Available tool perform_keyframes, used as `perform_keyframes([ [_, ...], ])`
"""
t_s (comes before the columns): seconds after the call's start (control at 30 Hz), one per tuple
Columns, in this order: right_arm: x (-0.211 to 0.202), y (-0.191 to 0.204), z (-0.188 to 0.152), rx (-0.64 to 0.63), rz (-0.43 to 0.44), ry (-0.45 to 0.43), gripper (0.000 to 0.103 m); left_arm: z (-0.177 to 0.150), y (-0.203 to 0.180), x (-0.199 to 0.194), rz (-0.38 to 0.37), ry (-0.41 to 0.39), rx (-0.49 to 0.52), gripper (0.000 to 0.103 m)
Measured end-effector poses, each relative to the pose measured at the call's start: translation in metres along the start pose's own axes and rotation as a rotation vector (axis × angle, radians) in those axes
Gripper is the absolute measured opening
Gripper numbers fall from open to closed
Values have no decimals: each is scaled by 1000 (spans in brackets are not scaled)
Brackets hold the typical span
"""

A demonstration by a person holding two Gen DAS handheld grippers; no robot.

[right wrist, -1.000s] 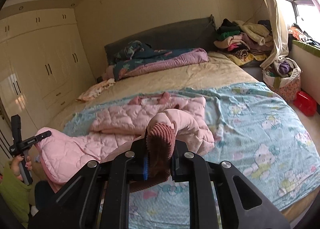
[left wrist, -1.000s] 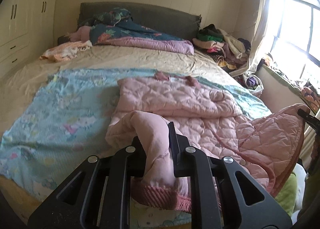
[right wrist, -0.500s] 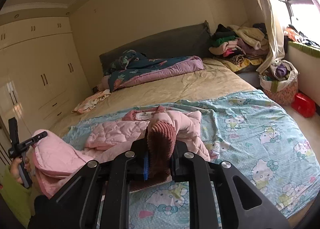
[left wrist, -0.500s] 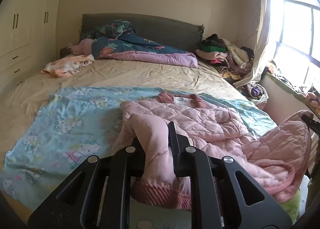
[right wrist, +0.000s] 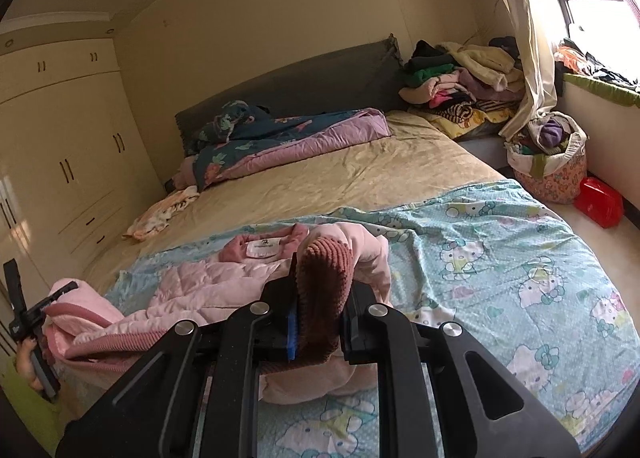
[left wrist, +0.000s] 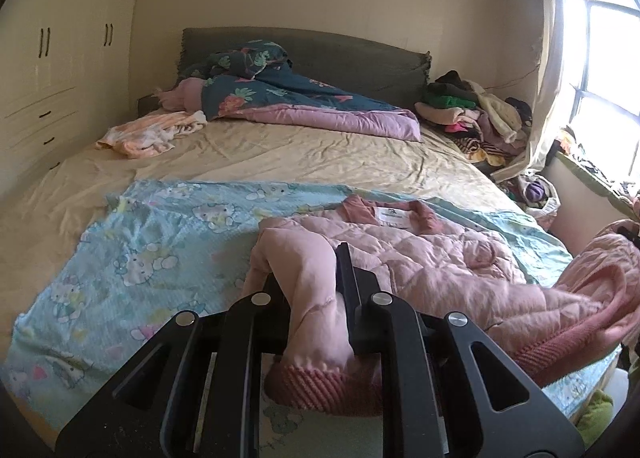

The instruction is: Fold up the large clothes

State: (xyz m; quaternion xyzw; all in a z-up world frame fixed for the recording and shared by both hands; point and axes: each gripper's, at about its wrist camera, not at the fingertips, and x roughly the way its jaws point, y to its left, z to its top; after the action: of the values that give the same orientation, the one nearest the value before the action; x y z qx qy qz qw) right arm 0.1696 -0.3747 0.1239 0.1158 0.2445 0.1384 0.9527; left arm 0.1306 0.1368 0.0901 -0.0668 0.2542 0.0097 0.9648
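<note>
Here both grippers' fingers pinch the pink jacket's (left wrist: 420, 258) ribbed cuffs above the blue sheet's (right wrist: 500, 258) near edge

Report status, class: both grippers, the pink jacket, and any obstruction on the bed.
Left gripper and right gripper both shut on the pink jacket, each at a ribbed cuff. Collar end lies on the cartoon sheet. Nothing in the way.

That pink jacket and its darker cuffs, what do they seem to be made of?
The jacket looks like padded, quilted fabric with a matte finish: stitched diamond lines puff its surface. Probably a synthetic shell, though that is unclear. The cuffs look like ribbed knit: parallel ridges run along them, in a deeper rose.
</note>
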Motion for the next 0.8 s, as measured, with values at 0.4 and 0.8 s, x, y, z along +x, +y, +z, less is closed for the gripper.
perform_keyframes([
  [0.4,61,-19,25,63,-49,76,14,18,-4,42,69,27,31,10],
  [0.8,115,-40,32,108,-88,149,15,30,-7,87,107,67,34,10],
])
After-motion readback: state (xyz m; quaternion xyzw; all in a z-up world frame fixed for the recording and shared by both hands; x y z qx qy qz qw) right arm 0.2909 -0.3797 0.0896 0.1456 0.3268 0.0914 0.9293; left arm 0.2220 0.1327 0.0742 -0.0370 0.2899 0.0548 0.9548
